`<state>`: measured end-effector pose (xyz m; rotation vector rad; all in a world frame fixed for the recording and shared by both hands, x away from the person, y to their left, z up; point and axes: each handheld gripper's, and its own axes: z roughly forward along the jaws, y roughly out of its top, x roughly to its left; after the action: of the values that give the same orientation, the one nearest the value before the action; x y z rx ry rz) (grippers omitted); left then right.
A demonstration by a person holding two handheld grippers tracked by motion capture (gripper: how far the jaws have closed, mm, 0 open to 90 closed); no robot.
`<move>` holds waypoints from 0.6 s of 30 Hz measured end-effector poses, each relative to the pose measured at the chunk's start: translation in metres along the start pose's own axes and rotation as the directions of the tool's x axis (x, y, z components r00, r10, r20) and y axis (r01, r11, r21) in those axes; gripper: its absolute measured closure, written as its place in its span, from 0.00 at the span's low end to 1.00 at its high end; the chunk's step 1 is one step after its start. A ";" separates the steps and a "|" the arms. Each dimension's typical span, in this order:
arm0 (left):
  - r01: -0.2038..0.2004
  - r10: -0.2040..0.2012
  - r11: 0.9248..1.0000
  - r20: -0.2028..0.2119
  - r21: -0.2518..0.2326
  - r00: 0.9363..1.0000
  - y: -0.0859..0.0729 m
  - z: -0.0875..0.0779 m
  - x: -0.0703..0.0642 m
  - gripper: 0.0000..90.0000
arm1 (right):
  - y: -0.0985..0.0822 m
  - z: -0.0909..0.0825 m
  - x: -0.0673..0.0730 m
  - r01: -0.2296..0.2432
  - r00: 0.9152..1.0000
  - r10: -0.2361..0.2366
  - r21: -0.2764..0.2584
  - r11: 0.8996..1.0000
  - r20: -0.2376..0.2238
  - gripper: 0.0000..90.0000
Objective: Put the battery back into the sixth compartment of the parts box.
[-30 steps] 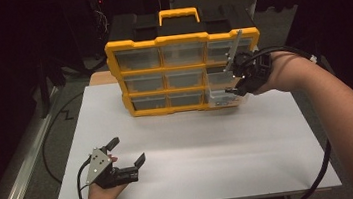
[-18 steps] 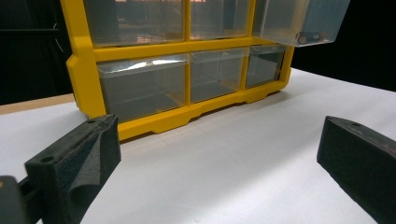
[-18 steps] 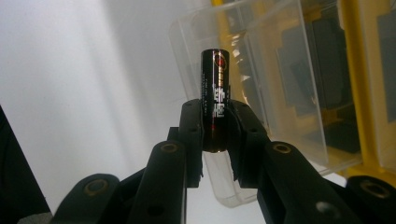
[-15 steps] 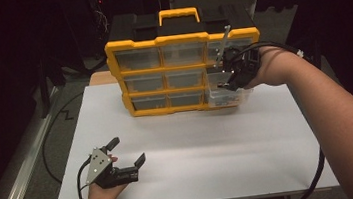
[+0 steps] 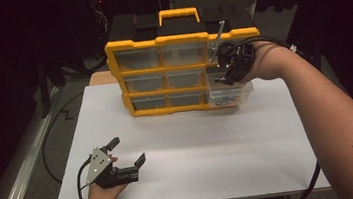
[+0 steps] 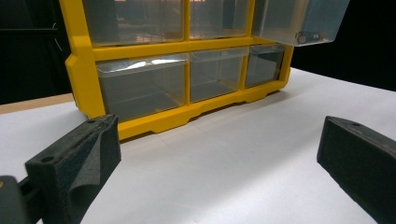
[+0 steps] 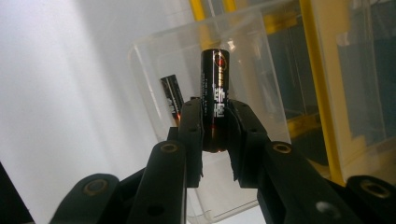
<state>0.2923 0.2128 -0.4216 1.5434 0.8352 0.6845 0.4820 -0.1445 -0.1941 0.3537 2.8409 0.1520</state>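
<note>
My right gripper (image 7: 215, 135) is clamped on a black cylindrical battery with red and white print (image 7: 214, 93), which stands upright between the jaws in the centre of the right gripper view. Just behind it is a clear plastic drawer (image 7: 154, 60) pulled out of the yellow-framed organiser cabinet with clear drawers (image 5: 161, 73); a second black battery (image 7: 172, 98) lies inside that drawer, left of centre. In the high view this gripper (image 5: 226, 66) sits at the cabinet's right column, right of centre. My left gripper (image 5: 121, 158) rests low and left on the white table sheet (image 5: 195, 147), jaws spread wide with nothing between them.
</note>
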 end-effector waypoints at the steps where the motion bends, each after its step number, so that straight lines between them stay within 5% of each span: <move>1: 0.000 0.000 1.000 0.000 -0.001 1.000 0.000 0.000 0.000 0.01 | 0.000 0.002 -0.001 -0.004 1.000 0.004 0.002 1.000 0.000 0.88; 18: 0.000 0.000 1.000 0.001 0.000 1.000 0.000 0.000 0.000 0.01 | -0.005 0.005 -0.004 -0.020 1.000 0.020 -0.005 1.000 -0.019 0.88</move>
<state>0.2925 0.2126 -0.4218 1.5439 0.8346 0.6830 0.4863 -0.1499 -0.1983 0.3817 2.8559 0.1680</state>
